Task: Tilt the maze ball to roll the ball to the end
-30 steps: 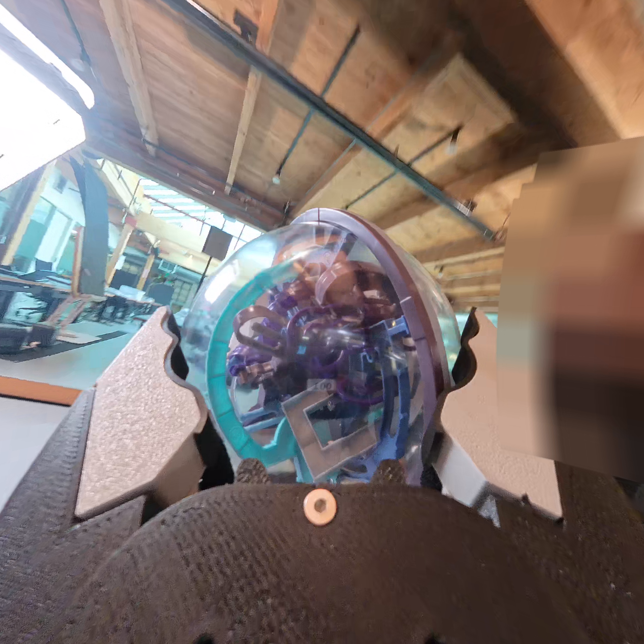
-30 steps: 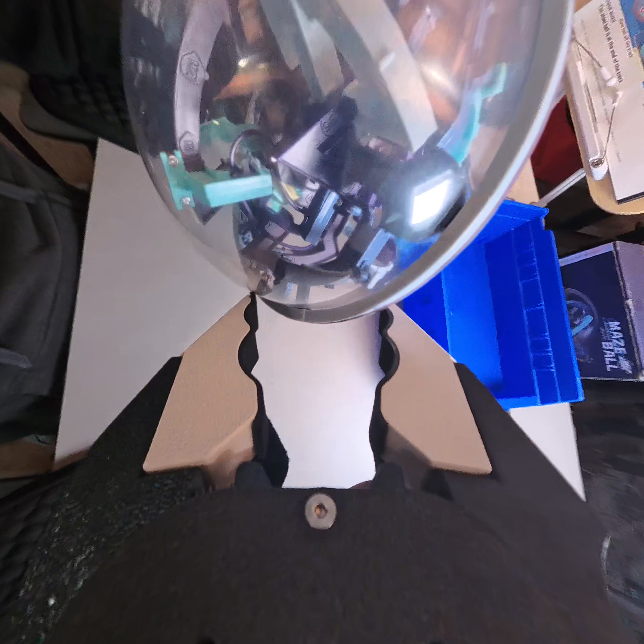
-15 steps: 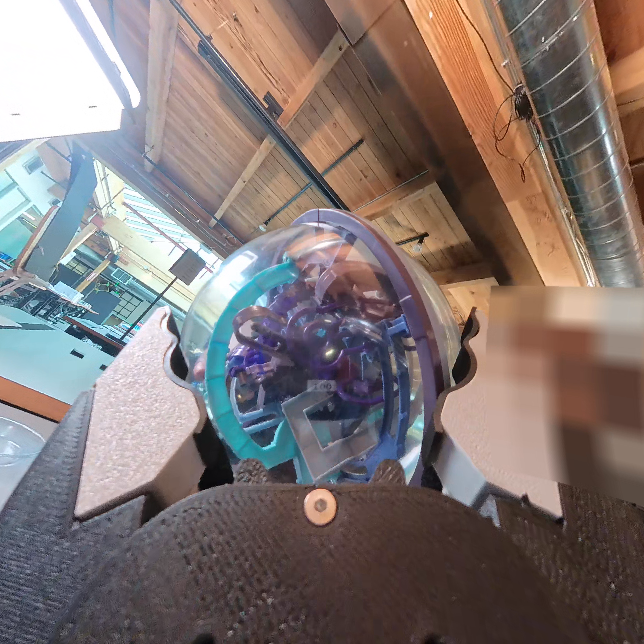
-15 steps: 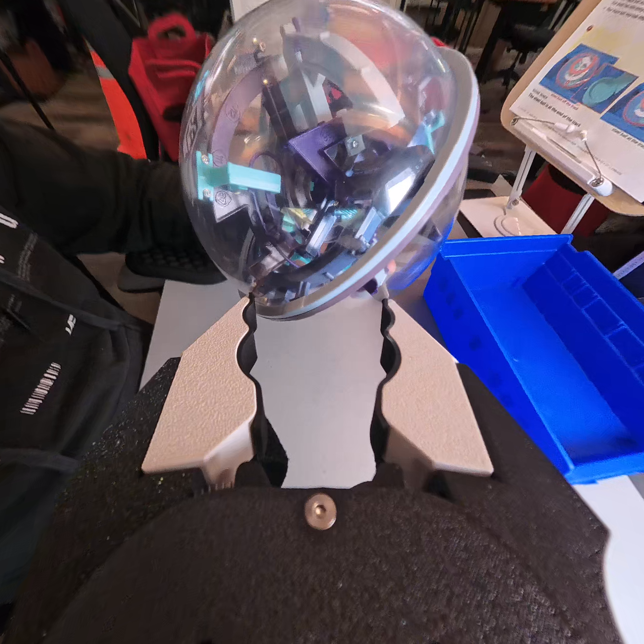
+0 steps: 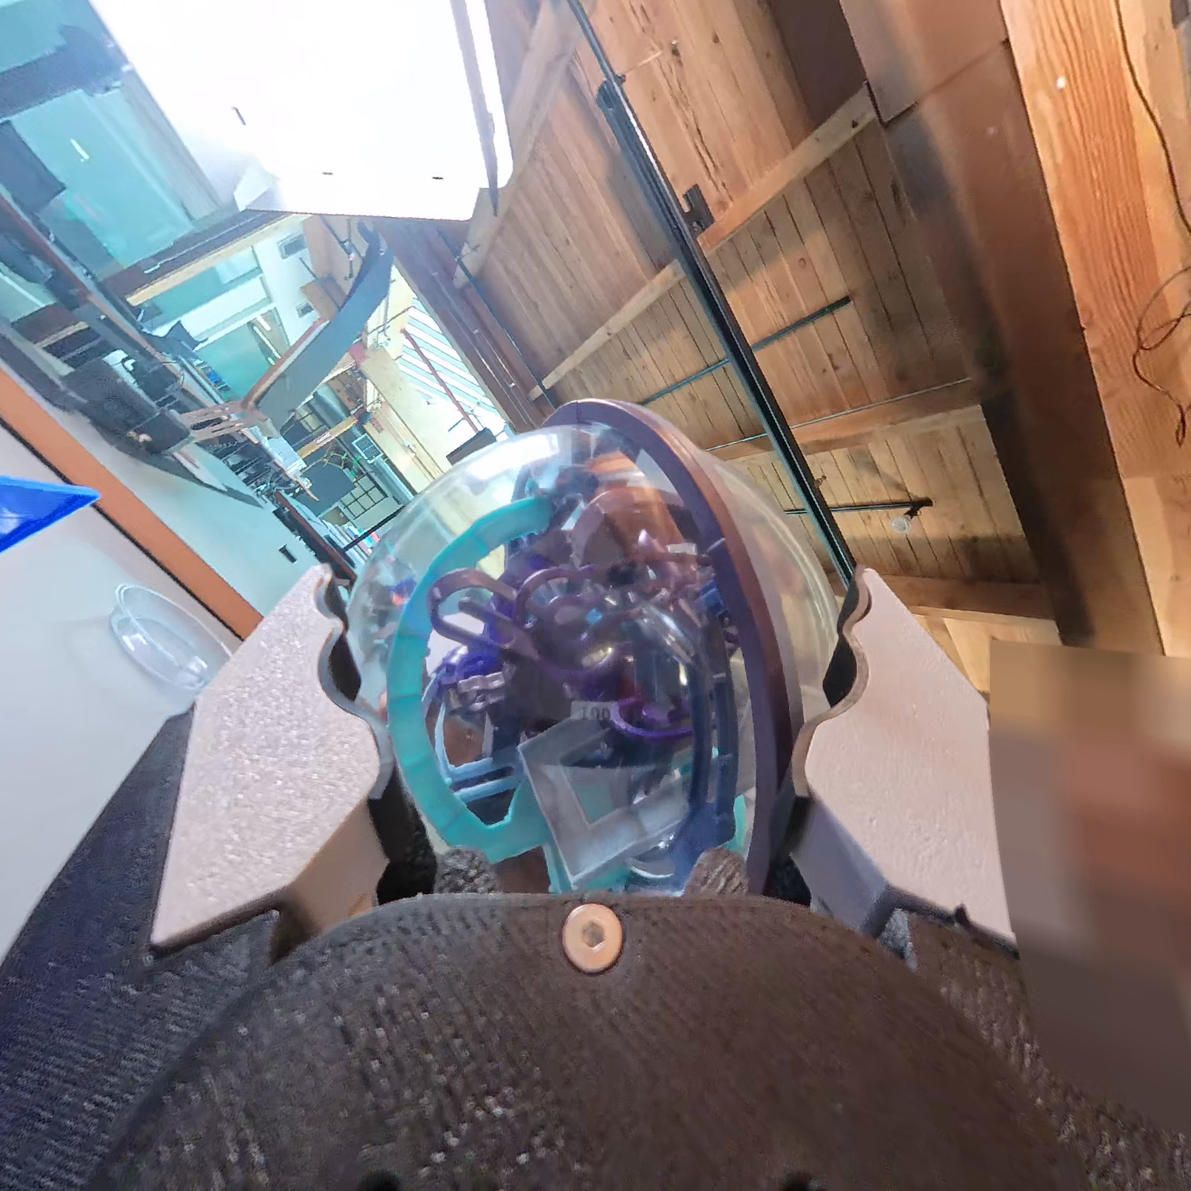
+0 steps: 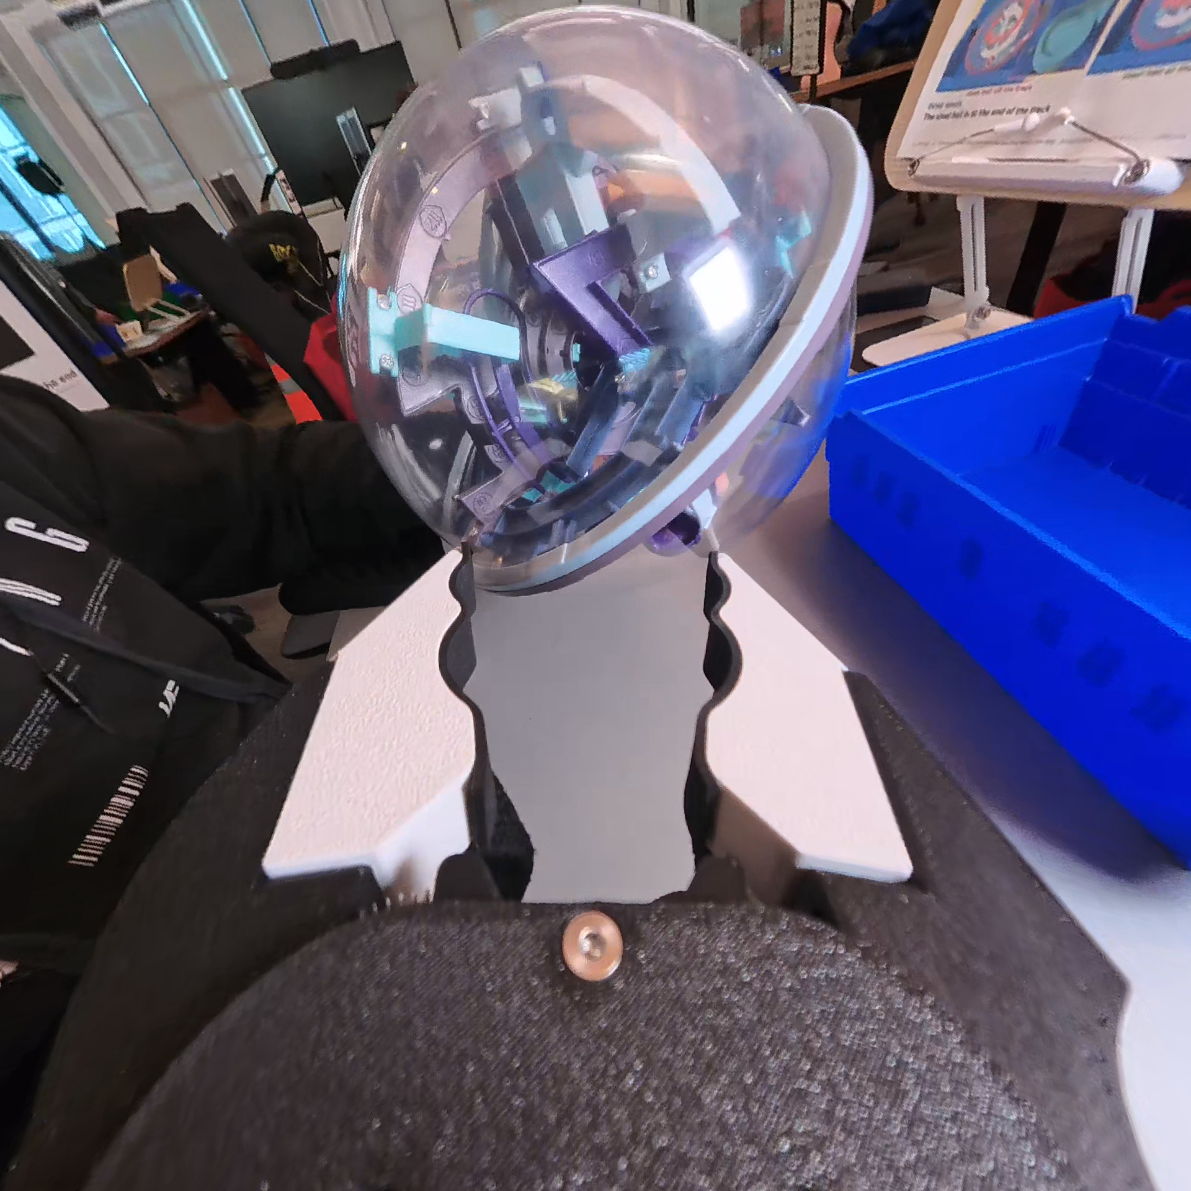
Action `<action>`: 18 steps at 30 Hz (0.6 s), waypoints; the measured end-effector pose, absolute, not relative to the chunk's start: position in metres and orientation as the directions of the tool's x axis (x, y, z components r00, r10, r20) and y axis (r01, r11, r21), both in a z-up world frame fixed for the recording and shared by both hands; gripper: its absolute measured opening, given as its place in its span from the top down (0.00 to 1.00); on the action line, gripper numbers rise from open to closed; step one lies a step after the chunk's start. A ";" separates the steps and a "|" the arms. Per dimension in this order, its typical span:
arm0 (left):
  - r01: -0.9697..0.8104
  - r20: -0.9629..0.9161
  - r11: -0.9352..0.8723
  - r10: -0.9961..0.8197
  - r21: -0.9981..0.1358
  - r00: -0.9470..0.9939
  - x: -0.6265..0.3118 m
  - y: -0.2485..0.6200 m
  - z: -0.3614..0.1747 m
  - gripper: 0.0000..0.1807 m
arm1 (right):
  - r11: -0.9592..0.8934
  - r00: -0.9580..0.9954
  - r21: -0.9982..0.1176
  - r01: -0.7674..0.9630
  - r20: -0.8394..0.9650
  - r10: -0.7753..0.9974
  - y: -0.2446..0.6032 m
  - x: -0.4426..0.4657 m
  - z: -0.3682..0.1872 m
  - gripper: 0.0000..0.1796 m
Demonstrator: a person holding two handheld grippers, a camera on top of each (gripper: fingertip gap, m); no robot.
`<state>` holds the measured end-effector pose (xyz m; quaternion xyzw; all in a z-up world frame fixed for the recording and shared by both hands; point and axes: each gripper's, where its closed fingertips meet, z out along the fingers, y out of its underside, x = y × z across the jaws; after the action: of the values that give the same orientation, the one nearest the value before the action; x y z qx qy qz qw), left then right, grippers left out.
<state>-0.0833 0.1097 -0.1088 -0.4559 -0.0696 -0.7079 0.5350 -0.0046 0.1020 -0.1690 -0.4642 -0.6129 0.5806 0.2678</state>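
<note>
The maze ball (image 5: 580, 677) is a clear sphere with a purple equator ring and teal, purple and grey tracks inside. My left gripper (image 5: 593, 580) is shut on it, one finger on each side, and holds it up in the air, pointing toward the wooden ceiling. In the right wrist view the maze ball (image 6: 599, 290) hangs over the white table (image 6: 580, 709). My right gripper (image 6: 586, 554) is open and empty, its fingertips just at the sphere's underside. I cannot pick out the small rolling ball for certain.
A blue plastic bin (image 6: 1031, 483) stands on the table to the right; its corner shows in the left wrist view (image 5: 32, 509). A clear glass dish (image 5: 161, 651) lies on the table. A clipboard stand (image 6: 1031, 96) is at the back right. A person's black sleeve (image 6: 193, 483) is at the left.
My left gripper has rolled and tilted with the maze ball, so the table, dish and bin corner now show at its left. The right gripper's view swung up from the tabletop to level.
</note>
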 end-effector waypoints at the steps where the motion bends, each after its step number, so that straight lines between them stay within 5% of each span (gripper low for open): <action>1: 0.823 0.733 -0.423 -0.680 -0.380 -0.010 -0.085 0.111 -0.112 0.19 | -0.126 -0.416 -0.957 0.262 -0.230 0.880 0.102 -0.006 -0.171 0.61; 11: 0.833 0.906 -0.450 -0.403 -0.321 0.132 -0.104 0.136 -0.181 0.22 | -0.552 -0.277 -0.721 0.419 -0.680 0.679 0.105 -0.016 -0.232 0.62; 18: 0.800 0.947 -0.528 -0.281 -0.287 0.155 -0.107 0.139 -0.224 0.23 | -0.612 -0.119 -0.535 0.582 -0.801 0.587 0.093 -0.016 -0.264 0.62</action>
<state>-0.1065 0.1393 -0.2245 -0.6204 -0.2091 -0.6156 0.4387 -0.0156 0.0930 -0.2640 -0.6637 -0.4403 0.6047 0.0018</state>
